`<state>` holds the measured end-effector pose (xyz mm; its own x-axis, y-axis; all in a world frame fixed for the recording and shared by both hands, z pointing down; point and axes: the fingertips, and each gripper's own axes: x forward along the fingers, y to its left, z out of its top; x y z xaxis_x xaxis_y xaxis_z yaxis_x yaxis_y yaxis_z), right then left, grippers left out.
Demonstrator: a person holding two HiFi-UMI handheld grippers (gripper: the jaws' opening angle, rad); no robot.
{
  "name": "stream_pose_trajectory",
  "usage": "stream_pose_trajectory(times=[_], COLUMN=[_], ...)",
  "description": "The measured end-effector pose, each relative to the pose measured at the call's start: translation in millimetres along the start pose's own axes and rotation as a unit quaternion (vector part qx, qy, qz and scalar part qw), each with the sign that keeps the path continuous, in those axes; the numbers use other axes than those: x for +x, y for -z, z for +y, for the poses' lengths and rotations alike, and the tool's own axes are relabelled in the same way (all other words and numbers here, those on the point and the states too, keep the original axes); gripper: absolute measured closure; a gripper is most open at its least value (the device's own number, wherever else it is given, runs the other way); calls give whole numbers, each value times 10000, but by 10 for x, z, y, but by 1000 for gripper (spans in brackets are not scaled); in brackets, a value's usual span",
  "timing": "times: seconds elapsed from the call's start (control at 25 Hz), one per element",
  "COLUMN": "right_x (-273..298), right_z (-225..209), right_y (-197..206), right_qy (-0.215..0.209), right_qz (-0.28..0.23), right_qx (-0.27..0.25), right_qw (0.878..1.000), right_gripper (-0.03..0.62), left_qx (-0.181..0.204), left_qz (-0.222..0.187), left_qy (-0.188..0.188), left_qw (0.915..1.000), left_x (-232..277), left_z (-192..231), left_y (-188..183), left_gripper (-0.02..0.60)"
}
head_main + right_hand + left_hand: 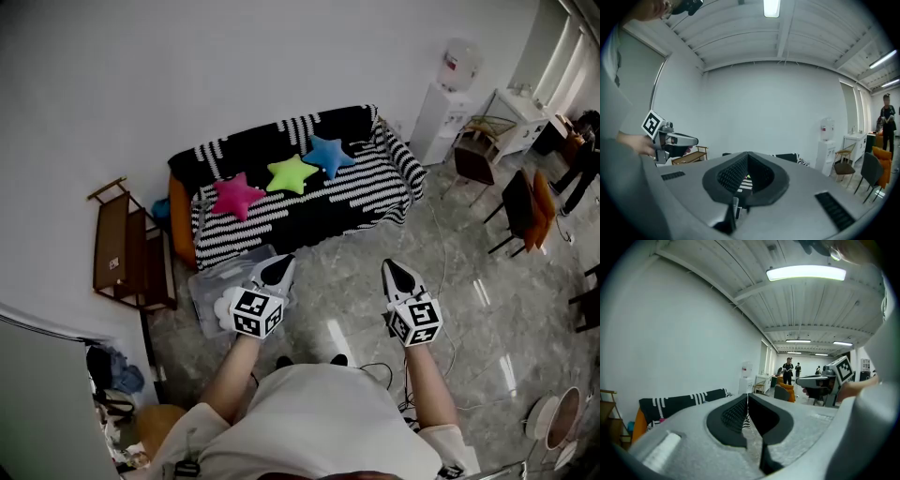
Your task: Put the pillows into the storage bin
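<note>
I hold both tools out in front of me, nearly level, over the marble floor [349, 281]. My left hand-held gripper [277, 270] has its jaws brought together at the tips with nothing between them, and my right hand-held gripper [397, 273] is likewise fully closed and empty. The three star-shaped pillows lie in a row along the seat of the black-and-white striped sofa [361, 202] ahead of me: the pink pillow [235, 195] toward the sofa's left end, the green pillow [292, 173] just beside it near the middle, and the blue pillow [328, 154] next to that, close against the backrest. The clear storage bin [212, 289] stands on the floor just off the sofa's front left corner, and in the head view my left tool overlaps its right edge. A wooden rack [122, 248] stands against the wall left of the sofa, and a water dispenser [442, 114] stands past the sofa's right end.
</note>
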<state>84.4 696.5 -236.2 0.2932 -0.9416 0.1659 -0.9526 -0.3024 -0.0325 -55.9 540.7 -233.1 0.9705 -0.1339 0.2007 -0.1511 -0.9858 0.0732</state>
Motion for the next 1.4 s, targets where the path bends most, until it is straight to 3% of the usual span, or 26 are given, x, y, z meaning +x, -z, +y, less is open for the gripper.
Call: stream_pose_trajectory(times=[0.64,1.0,1.4], right_x=[-60,-75,-148], right_z=[-346,-622,-892], right_y=[76,119,202], right_qy=[-31,-45,-193], right_qz=[-62,-68,-71], right_qx=[193,215,340], right_qw=[9998,9997,9992], right_gripper=[584,323,279], left_qx=[-43,-125,-150], left_qz=[135,178,209], left_qy=[-178,-329,-475], left_qw=[9997,9992,9985], left_x=[182,305,456], left_z=[-150,-272,-457], left_y=[98,146,218], left_gripper=[562,563,563])
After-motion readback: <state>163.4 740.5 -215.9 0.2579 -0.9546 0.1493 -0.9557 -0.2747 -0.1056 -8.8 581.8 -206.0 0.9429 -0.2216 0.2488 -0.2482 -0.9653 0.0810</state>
